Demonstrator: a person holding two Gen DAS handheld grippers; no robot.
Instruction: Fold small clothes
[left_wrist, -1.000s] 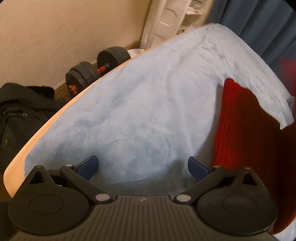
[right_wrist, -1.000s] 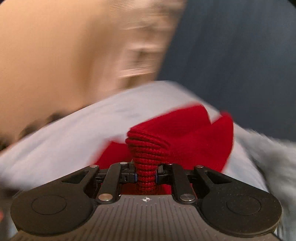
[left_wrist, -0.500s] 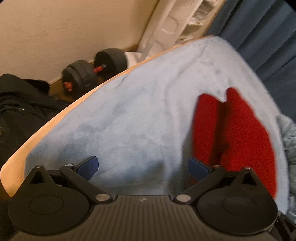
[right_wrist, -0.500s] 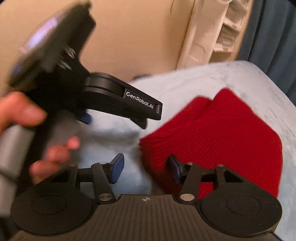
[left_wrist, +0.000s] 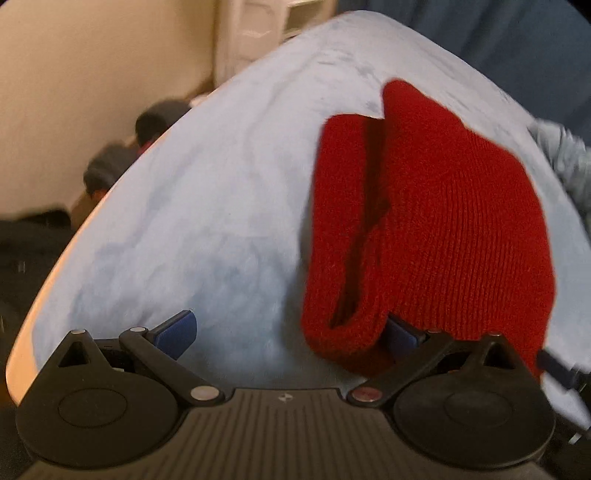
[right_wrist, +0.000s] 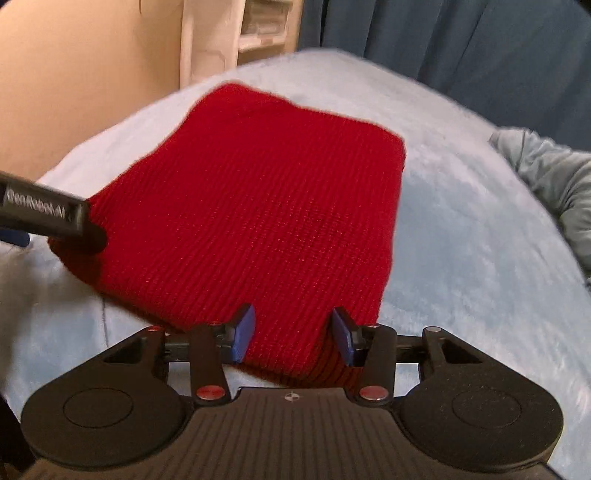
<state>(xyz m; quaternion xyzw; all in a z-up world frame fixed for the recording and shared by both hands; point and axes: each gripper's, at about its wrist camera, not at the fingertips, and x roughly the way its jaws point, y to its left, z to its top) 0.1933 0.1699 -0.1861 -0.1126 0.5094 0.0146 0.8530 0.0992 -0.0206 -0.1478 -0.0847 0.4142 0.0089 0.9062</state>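
A red knit garment (right_wrist: 258, 206) lies folded flat on the light blue blanket (right_wrist: 461, 258). In the left wrist view the red garment (left_wrist: 443, 221) shows a folded layer along its left side. My left gripper (left_wrist: 291, 330) is open, with the garment's near left corner between its fingers. My right gripper (right_wrist: 293, 334) is open, its blue pads astride the garment's near edge. The left gripper's finger (right_wrist: 48, 218) shows at the garment's left corner in the right wrist view.
A grey-blue cloth (right_wrist: 554, 184) lies bunched at the blanket's right side. Dark blue curtains (right_wrist: 461, 48) hang behind. White shelving (right_wrist: 221, 40) stands by the beige wall. Dumbbells (left_wrist: 122, 155) and a black bag (left_wrist: 26, 251) sit on the floor left of the blanket's wooden edge.
The right gripper let go of the bunched red garment and opened; the garment now lies flat. Both grippers moved in to its near edge, the left shifting right toward its corner.
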